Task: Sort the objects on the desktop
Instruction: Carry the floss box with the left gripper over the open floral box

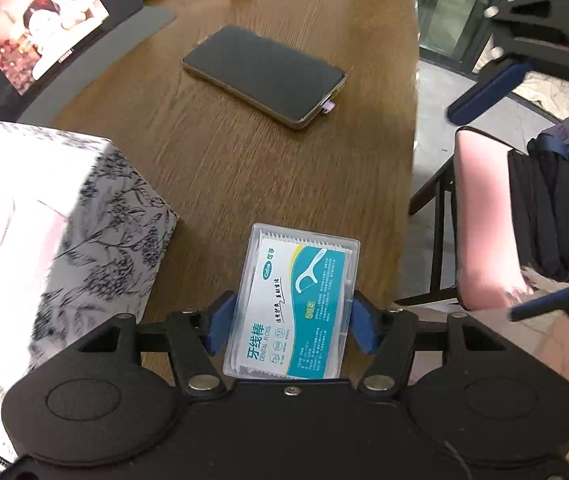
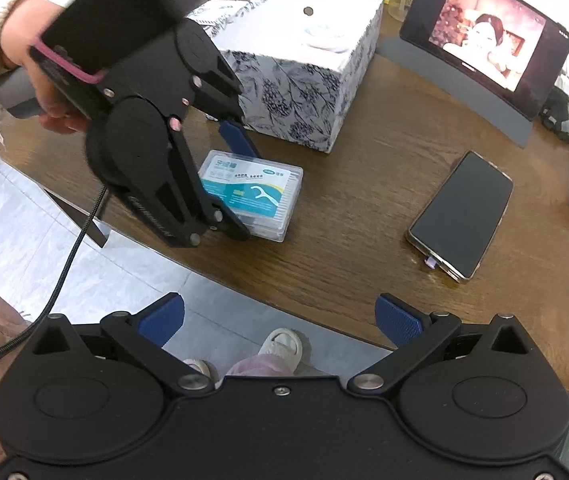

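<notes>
Left gripper (image 1: 291,322): jaws closed on clear dental floss box (image 1: 296,300), blue pads pressing both long sides. Box sits near front edge of wooden table (image 1: 244,168), just beside floral box (image 2: 304,76). Right gripper (image 2: 280,320): jaws wide open, empty, hovering off table edge over floor. Phone (image 2: 462,214) lies flat, well apart from floss box. Tablet (image 2: 484,28) upright at rear, screen lit.
</notes>
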Demonstrator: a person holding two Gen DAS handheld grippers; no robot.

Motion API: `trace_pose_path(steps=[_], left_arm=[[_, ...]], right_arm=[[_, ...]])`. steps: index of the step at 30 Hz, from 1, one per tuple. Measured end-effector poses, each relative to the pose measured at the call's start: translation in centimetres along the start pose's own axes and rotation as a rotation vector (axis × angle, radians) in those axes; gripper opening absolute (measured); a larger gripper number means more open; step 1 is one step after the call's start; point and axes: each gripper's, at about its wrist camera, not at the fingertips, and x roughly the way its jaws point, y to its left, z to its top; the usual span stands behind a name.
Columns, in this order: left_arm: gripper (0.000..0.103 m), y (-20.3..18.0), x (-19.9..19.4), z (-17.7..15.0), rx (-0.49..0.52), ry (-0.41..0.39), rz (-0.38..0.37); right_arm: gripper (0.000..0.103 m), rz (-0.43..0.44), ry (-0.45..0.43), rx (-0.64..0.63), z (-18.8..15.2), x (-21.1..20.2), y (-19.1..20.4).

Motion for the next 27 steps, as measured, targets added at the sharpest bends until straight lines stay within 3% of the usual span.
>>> trace_pose_path(steps=[6,17,23,27], left_arm=[[0.059,-0.3,-4.0,-1.1,-0.011,-0.044,0.036],[0.059,4.2,-10.6,-1.3,-0.111,-0.127,0.109],[0.059,7.8,-10.4,0.4,-0.143,-0.141,0.140],[0.059,10.1,-9.2,1.3,-0.144,-0.134,0.122]], right_arm=[[0.103,0.027,-0.026,0.003,1.2,-0.5,0.9],[0.103,0.105,-0.073,0.029,6.8,-0.7,1.3],[0.103,0.141,-0.063,0.135,10.0,1.5,0.2],[0.103,0.144,-0.045,0.180,11.3,3.0,-0.8]])
